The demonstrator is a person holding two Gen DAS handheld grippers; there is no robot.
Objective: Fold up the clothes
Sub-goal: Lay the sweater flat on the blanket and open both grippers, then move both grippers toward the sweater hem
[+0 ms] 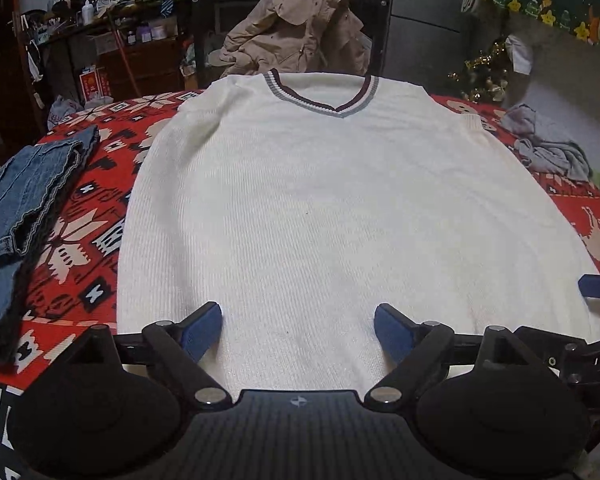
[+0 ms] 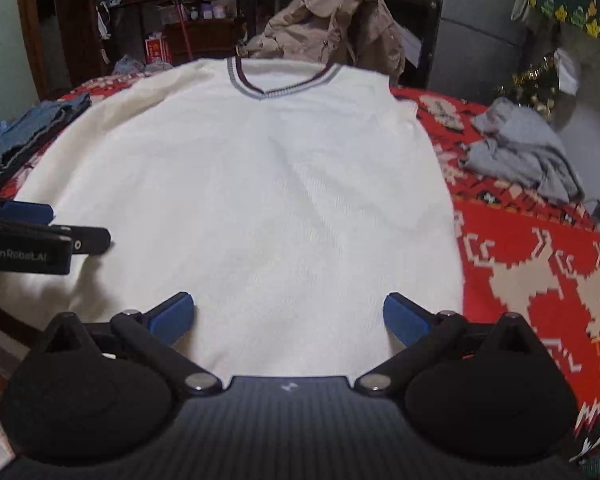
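The white V-neck sweater [image 1: 320, 208] lies flat on the red patterned bench [image 1: 80, 248], collar far, hem right under both the left gripper [image 1: 298, 326] and right gripper [image 2: 288, 314], jaws spread and holding nothing, its long axis running straight away from them.

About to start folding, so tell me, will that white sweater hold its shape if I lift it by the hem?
Probably not. The white sweater is a soft rib knit lying flat on the red blanket, so it should droop between both open claws. Its thick knit suggests some weight, and the blanket's texture may drag on it.
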